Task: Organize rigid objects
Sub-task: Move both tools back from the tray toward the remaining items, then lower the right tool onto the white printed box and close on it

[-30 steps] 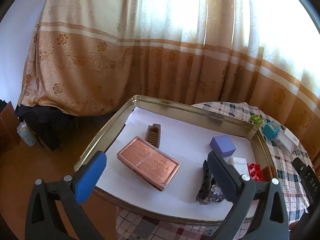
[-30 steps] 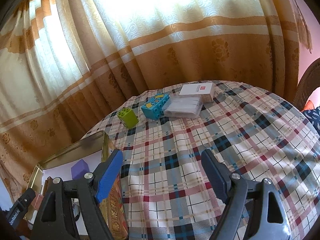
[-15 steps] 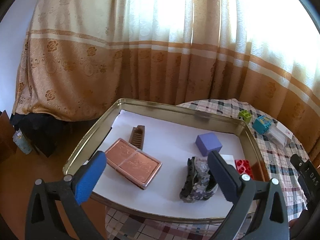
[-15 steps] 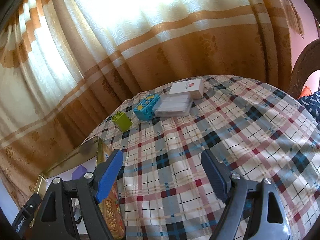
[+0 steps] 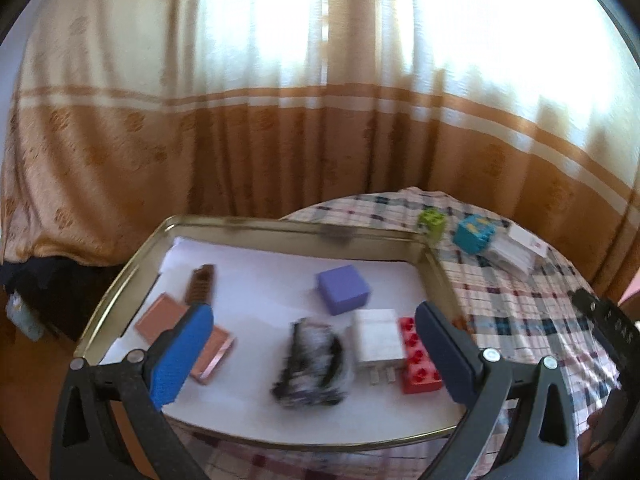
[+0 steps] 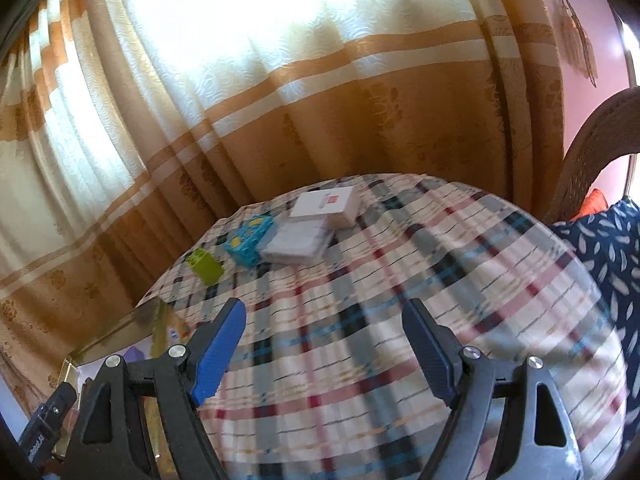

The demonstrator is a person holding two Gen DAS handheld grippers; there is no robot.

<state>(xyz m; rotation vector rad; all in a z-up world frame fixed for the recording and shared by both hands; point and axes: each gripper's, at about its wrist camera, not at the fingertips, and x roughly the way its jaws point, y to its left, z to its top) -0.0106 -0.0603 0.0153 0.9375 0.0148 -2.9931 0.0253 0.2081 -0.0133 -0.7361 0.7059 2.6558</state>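
Panning right since a second back, both cameras had swept across the scene, blur on both views. The curtain (image 5: 280,128) filled the back; the plaid-covered table (image 6: 380,320) carried everything. In the left wrist view the gold tray (image 5: 120,292) had slid left and lower in frame, and more of the loose pieces beyond its right rim had come in. My read: both hands were leaving the tray and heading for the unsorted items, so the sort looked partly done.

Inside the tray: copper tin (image 5: 164,318), dark patterned pouch (image 5: 312,364), purple cube (image 5: 343,289), white block (image 5: 378,337), red brick (image 5: 420,360), brown ridged piece (image 5: 201,282). Outside on the cloth, well apart from the tray: white box (image 6: 326,206), clear packet (image 6: 296,240), blue brick (image 6: 250,240), green brick (image 6: 205,266).

Left gripper (image 5: 312,352) had its jaws spread wide, nothing between them, just hovering over the tray. Right gripper (image 6: 324,348) likewise spread and empty, above bare cloth.

Writing: white box had a small red mark, unreadable. White lettering on the other gripper's body at each frame edge was too blurred to read. Tray side print illegible.
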